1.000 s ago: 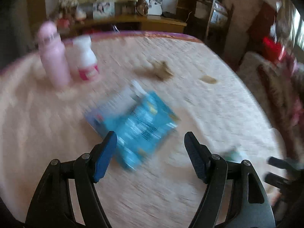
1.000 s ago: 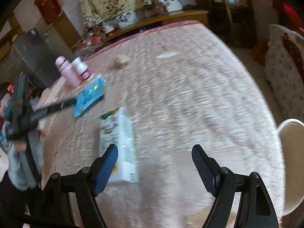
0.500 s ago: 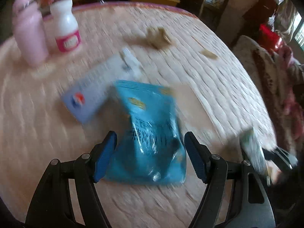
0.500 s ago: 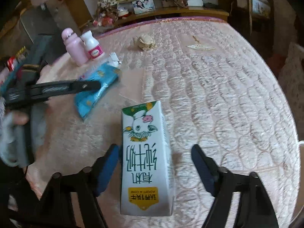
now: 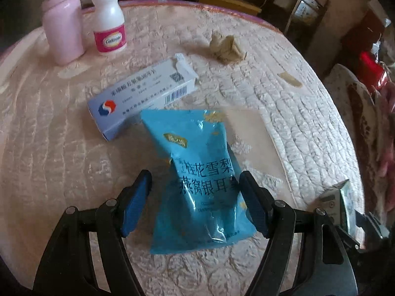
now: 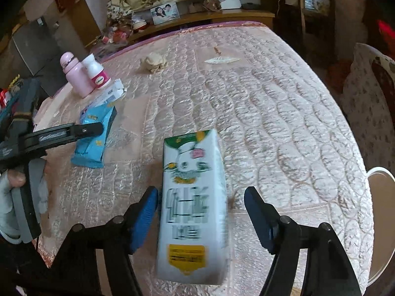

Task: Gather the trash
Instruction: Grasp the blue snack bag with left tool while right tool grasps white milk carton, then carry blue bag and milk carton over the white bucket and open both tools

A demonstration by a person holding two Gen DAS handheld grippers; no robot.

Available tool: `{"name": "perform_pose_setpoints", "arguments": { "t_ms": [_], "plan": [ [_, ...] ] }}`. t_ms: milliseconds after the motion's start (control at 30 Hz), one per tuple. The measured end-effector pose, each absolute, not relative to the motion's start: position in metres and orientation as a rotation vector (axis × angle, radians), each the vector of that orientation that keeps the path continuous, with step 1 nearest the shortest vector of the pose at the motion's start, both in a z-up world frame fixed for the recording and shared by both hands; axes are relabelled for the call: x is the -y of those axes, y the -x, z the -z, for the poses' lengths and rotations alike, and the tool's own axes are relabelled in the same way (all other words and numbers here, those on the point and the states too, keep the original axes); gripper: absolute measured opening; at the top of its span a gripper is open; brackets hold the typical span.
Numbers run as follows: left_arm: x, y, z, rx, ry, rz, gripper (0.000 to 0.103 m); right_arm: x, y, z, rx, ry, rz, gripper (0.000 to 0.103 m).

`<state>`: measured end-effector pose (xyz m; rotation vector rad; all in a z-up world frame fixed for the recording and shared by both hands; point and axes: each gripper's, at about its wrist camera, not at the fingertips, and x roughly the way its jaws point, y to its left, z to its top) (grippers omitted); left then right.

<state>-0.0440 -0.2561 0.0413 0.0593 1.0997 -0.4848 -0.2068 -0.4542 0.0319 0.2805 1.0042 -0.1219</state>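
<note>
A blue snack packet lies flat on the quilted pink table. My left gripper is open, its jaws on either side of the packet's lower half, not touching it. A white milk carton lies flat between the open jaws of my right gripper. The packet and the left gripper's finger also show at the left of the right wrist view. The carton's end shows at the right of the left wrist view.
A white medicine box lies just behind the packet. A pink bottle and a white pill bottle stand at the far left. A crumpled tan paper and a flat wrapper lie farther back. A white bucket rim stands off the table's right edge.
Both grippers have moved forward and down: the left now straddles the blue packet, the right now straddles the milk carton. Both stay open.
</note>
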Motion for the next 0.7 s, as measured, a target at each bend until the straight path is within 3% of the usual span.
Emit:
{"name": "perform_pose_setpoints", "arguments": {
  "t_ms": [33, 67, 133, 700],
  "plan": [
    [0.258, 0.047, -0.040, -1.098, -0.077, 0.488, 0.047, 0.453, 0.207, -0.030, -1.006, -0.272, 0.118, 0.064],
    [0.261, 0.051, -0.040, -1.098, -0.097, 0.494, 0.045, 0.452, 0.207, -0.028, -1.002, -0.264, 0.110, 0.054],
    [0.264, 0.059, -0.042, -1.092, -0.096, 0.539, 0.041, 0.452, 0.210, -0.028, -0.994, -0.260, 0.102, 0.054],
    [0.318, 0.131, -0.088, -0.952, -0.148, 0.680, 0.039, 0.488, 0.253, -0.077, -0.873, -0.262, 0.188, 0.054]
  ]
}}
